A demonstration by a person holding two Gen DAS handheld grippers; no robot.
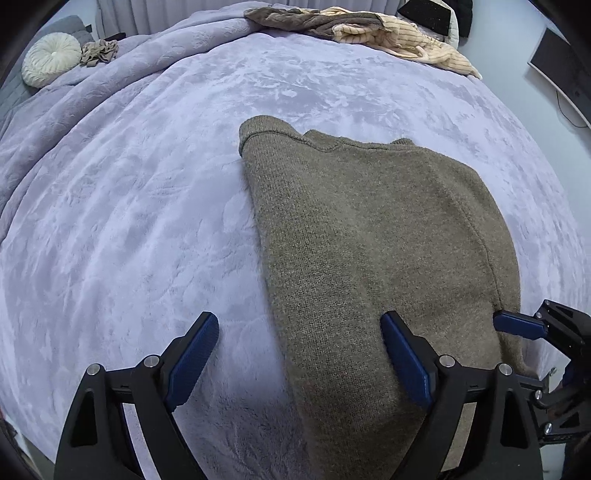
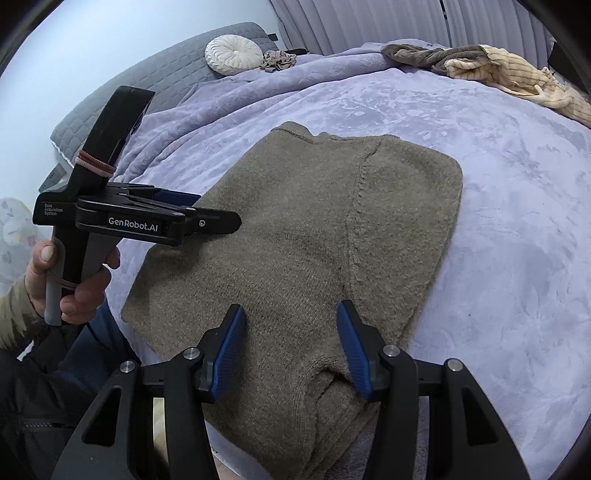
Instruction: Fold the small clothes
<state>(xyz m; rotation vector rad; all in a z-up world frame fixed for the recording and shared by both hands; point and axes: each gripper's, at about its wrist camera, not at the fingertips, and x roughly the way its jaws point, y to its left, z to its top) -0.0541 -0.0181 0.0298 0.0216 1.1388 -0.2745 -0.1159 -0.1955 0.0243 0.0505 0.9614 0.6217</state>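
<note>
An olive-brown knitted sweater [image 1: 369, 229] lies folded lengthwise on the lavender blanket [image 1: 129, 221], neckline toward the far side. My left gripper [image 1: 299, 317] is open wide and hovers over the sweater's left edge, one finger above the knit and one above the blanket. The right wrist view shows the same sweater [image 2: 295, 221], with the left gripper [image 2: 218, 218] side-on at its left edge in a person's hand [image 2: 74, 280]. My right gripper [image 2: 290, 308] stands open above the sweater's near hem, nothing pinched between its blue pads [image 2: 229, 350]. One right finger [image 1: 517, 328] shows by the sweater's right edge.
A heap of brown and cream striped clothes [image 1: 369, 33] lies at the far edge of the bed. A round white cushion [image 1: 51, 57] and a small crumpled beige item [image 1: 98, 51] sit far left by a grey quilted pillow [image 2: 166, 66]. Curtains hang behind.
</note>
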